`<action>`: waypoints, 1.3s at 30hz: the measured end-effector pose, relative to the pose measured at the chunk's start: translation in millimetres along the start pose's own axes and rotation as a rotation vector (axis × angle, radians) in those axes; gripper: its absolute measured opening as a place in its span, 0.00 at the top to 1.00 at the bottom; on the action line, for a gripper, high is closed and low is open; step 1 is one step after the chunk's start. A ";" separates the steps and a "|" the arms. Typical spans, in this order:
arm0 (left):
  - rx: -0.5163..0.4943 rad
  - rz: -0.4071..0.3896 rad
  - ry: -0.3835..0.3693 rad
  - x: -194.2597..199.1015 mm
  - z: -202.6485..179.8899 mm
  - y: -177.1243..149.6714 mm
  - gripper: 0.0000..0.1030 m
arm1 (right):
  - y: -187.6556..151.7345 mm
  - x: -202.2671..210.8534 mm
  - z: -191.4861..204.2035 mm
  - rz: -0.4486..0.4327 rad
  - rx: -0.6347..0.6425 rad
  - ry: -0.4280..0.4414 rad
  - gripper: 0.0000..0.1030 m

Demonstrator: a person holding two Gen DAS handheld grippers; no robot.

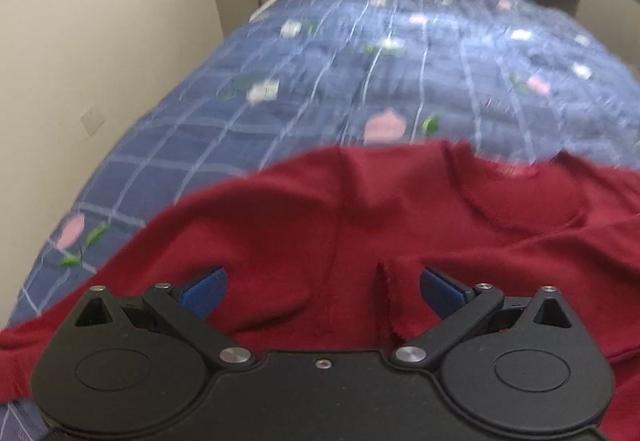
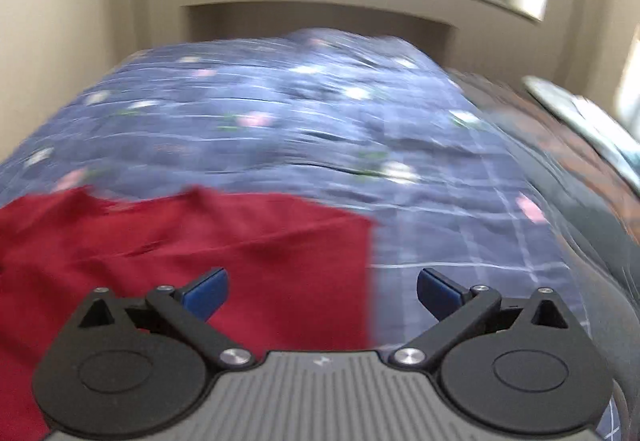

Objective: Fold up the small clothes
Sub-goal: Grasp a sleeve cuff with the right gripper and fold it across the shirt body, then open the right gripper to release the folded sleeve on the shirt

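Note:
A dark red garment (image 1: pixel 360 217) lies spread on a blue checked bedspread (image 1: pixel 320 73). In the left wrist view it fills the near half, with a round neckline at the upper right and a raw seam edge between the jaws. My left gripper (image 1: pixel 322 291) is open just above the red cloth, holding nothing. In the right wrist view the red garment (image 2: pixel 200 241) lies at the left with its straight right edge running down between the jaws. My right gripper (image 2: pixel 322 291) is open over that edge, empty. Both views are blurred.
The bedspread (image 2: pixel 320 121) reaches back to a beige headboard ledge (image 2: pixel 320 5) under a window. A beige wall (image 1: pixel 100 41) runs along the left of the bed. A dark patterned blanket (image 2: pixel 580 169) lies at the bed's right side.

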State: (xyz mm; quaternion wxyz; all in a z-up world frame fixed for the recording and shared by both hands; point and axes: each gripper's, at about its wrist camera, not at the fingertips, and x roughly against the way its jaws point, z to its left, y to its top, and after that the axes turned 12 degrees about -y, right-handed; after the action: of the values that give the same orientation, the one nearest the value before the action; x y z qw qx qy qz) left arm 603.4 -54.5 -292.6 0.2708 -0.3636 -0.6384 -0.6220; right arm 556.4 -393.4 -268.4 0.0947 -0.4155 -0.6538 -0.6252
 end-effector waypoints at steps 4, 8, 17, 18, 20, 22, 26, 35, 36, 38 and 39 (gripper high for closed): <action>-0.021 0.068 0.046 -17.9 -1.1 -6.7 0.01 | 6.5 -47.5 -24.3 0.093 -0.075 -0.046 0.18; -0.008 0.053 0.039 -16.8 3.8 -9.8 0.00 | -5.6 -59.0 -28.3 0.079 -0.005 -0.141 0.15; 0.094 -0.033 0.055 33.2 21.3 -9.1 0.01 | -38.2 21.4 -27.2 -0.007 0.010 -0.077 0.01; 0.104 -0.041 0.069 41.3 24.9 -10.3 0.01 | -43.5 30.6 -24.5 -0.002 0.016 -0.074 0.01; 0.125 -0.051 0.091 53.4 32.9 -13.1 0.01 | -54.1 45.7 -17.4 -0.010 0.045 -0.081 0.01; 0.148 -0.060 0.091 63.5 41.7 -15.8 0.01 | -64.1 56.3 -9.6 -0.038 0.099 -0.099 0.01; 0.149 -0.059 0.042 64.9 44.5 -19.8 0.01 | -78.0 53.4 9.2 -0.054 0.226 -0.159 0.09; 0.044 -0.004 -0.020 30.6 4.2 -27.4 0.01 | -73.9 38.4 23.8 -0.100 0.240 -0.108 0.58; 0.023 0.013 -0.005 24.4 -2.0 -26.6 0.01 | -74.0 39.9 25.4 -0.101 0.254 -0.095 0.68; -0.011 0.064 0.029 11.8 -12.0 -25.6 0.01 | -74.8 43.2 28.4 -0.108 0.282 -0.107 0.84; -0.028 0.097 0.045 5.0 -15.5 -25.2 0.01 | -74.6 44.5 27.1 -0.107 0.283 -0.114 0.86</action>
State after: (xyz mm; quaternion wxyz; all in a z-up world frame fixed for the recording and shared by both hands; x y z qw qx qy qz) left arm 578.6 -68.2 -302.4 0.3096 -0.3839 -0.6051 -0.6250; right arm 489.4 -340.7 -300.3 0.0816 -0.3977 -0.7608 -0.5064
